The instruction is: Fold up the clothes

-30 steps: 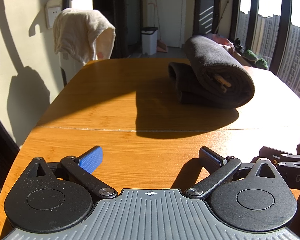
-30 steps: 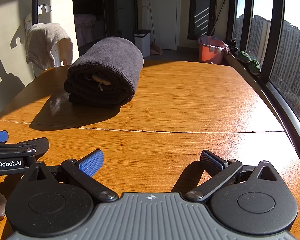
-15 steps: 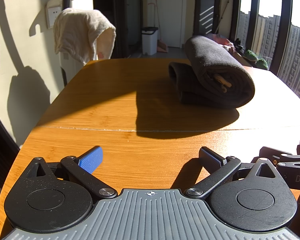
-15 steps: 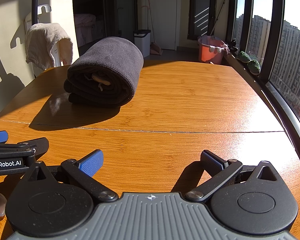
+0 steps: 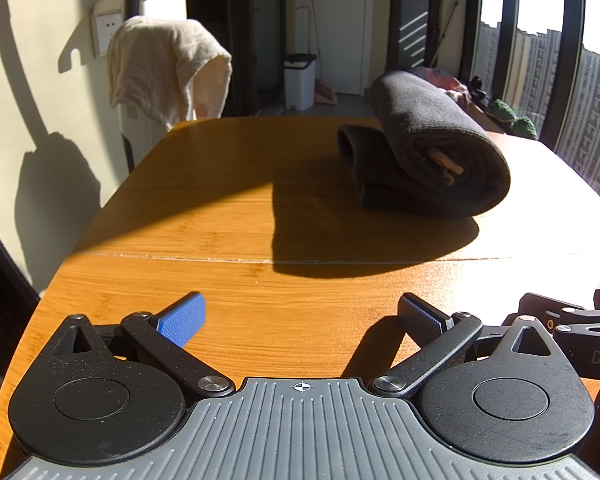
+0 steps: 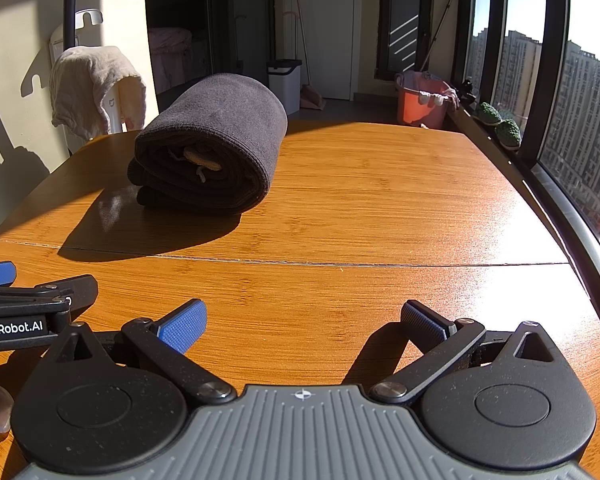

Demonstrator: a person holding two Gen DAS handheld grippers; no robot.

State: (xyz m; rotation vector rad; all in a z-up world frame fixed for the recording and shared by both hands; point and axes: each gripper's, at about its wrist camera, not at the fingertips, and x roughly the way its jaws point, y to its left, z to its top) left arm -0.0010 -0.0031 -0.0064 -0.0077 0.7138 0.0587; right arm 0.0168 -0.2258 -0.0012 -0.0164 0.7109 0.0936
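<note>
A dark grey garment (image 5: 428,152) lies folded into a thick bundle on the wooden table (image 5: 228,216), with a beige drawstring showing at its near end. The same folded garment (image 6: 212,148) sits at the left in the right wrist view. My left gripper (image 5: 300,316) hovers open near the table's front edge, well short of the bundle, with nothing between its fingers. Beside it, my right gripper (image 6: 302,322) is open too and holds nothing. Each gripper shows at the edge of the other's view.
A cream cloth (image 5: 164,68) hangs over a white appliance past the table's far left corner. A white bin (image 6: 284,84) and an orange basket (image 6: 420,104) stand on the floor beyond. Windows run along the right side (image 6: 572,128). A seam crosses the table (image 6: 340,264).
</note>
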